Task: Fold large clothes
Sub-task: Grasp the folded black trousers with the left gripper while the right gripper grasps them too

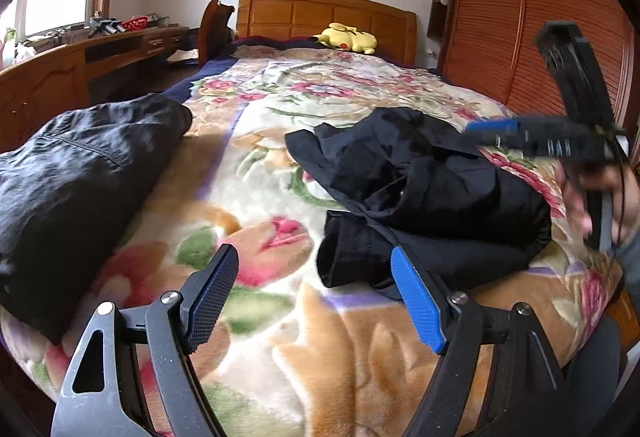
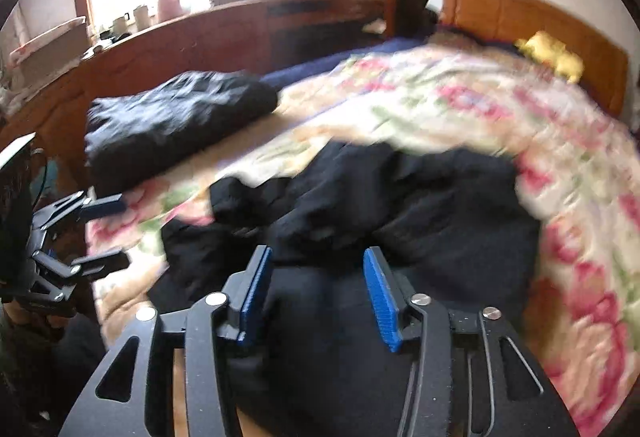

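A: Where's the work?

B: Crumpled dark garment on the floral blanket, near the foot of the bed, toward its right side. Second dark garment lies on the left edge, bundled flatter, looks already folded, but that's my guess.

A: Tools?

B: Left tool is spread wide, nothing between its pads, hovering just short of the crumpled piece's near edge. One blue pad overlaps the cloth in view; can't tell if it touches. Right tool is partly open, pads apart, dark cloth showing between & below them. It's low over the garment; whether it's actually pinching fabric I can't tell, the right wrist view is blurred. In the left wrist view it's at the far right, blurred too.

A: So what step?

B: Prob. picking up the heap to spread it flat before folding. To do it well: find real edges, e.g. a hem or waistband, not a random bunch. Each tool takes one corner, single layer if poss., then lift & pull apart so it drapes flat on the blanket. Keep it apart from the other garment so they don't tangle.

A: Anything else nearby?

B: Yellow plush toy up by the headboard, well apart.
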### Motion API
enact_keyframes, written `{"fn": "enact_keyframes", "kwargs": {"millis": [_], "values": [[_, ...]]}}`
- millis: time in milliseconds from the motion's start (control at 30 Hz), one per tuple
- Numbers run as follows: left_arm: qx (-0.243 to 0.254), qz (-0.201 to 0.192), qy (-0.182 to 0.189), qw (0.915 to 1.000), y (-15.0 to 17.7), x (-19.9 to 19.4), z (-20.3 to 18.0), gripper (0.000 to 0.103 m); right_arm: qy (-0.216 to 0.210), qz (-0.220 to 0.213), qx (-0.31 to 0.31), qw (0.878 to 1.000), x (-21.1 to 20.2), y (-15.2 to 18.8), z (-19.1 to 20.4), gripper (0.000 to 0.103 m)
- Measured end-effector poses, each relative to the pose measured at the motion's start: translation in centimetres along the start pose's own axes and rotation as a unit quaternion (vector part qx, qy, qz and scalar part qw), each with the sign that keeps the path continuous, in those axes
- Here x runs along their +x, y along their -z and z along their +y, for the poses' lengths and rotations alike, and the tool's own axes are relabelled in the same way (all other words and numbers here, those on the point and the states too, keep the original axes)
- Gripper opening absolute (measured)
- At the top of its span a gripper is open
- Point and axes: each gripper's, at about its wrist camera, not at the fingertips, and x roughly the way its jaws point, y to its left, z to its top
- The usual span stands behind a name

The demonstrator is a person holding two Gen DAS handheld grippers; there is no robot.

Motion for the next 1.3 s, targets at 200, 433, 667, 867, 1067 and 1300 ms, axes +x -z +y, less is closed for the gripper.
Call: {"fn": "enact_keyframes", "kwargs": {"millis": [200,433,667,867,1067,1300], "values": [[0.012,0.010,0.028,0.9995,-0.2,1.0,-1.9,0.064,0.072,0.000,0.040,0.997,1.6,-0.6,-7.0,0.067],[0.031,0.034,0.052,0.9976,-0.1,2.6,-4.2,0.037,0.089,0.034,0.071,0.993,8.0,-1.1,-11.0,0.067],[0.022,0.047,0.058,0.9970,0.2,3.4,-4.3,0.034,0.091,0.051,0.106,0.989,11.9,-1.7,-13.6,0.086],[0.022,0.055,0.067,0.9960,0.2,3.4,-4.7,0.024,0.066,0.068,0.130,0.987,13.7,-1.5,-14.8,0.091],[0.026,0.065,0.067,0.9953,0.3,3.4,-5.0,0.023,0.051,0.080,0.141,0.986,14.2,-1.5,-15.4,0.091],[0.022,0.078,0.069,0.9943,0.5,3.5,-5.2,0.023,-0.008,0.083,0.193,0.978,15.0,-0.6,-16.4,0.079]]}}
